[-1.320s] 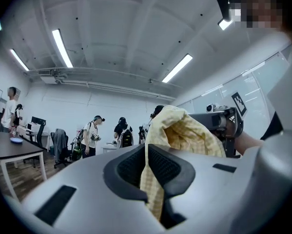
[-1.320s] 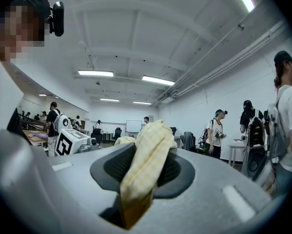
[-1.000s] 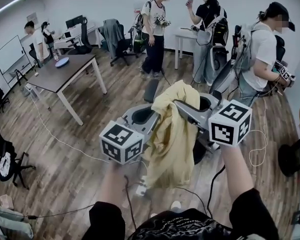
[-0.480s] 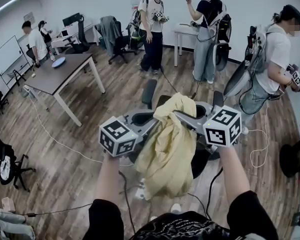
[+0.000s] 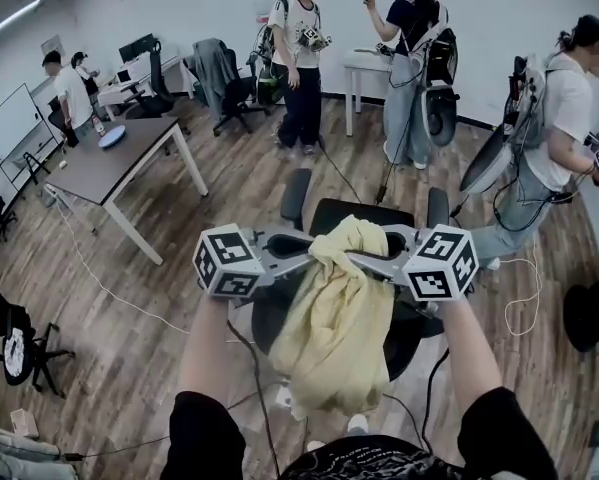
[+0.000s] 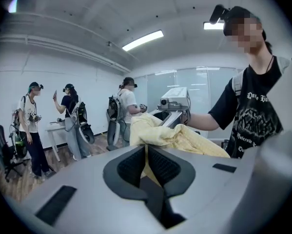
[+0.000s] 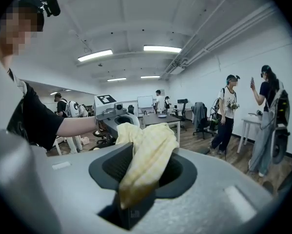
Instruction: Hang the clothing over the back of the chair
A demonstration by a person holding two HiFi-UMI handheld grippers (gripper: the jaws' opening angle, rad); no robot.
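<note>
Two grippers are clamped on one pale yellow garment (image 5: 334,318); a thin fold is pinched by the left gripper (image 5: 309,261); a thick bunch is kept between the right gripper (image 5: 364,260) jaws, just eased slightly wider; the crumpled cloth is held drooping above the black chair (image 5: 364,211).

The person wears a black short-sleeved top (image 6: 255,116) with pale print on the chest and a small black camera (image 6: 218,13) on the head. The left gripper (image 6: 146,152) and right gripper (image 7: 138,167) are smooth grey shells with dark ribbed pads. Each carries a white cube (image 5: 229,261) of black square markers and trails a dark cable (image 5: 262,388).
</note>
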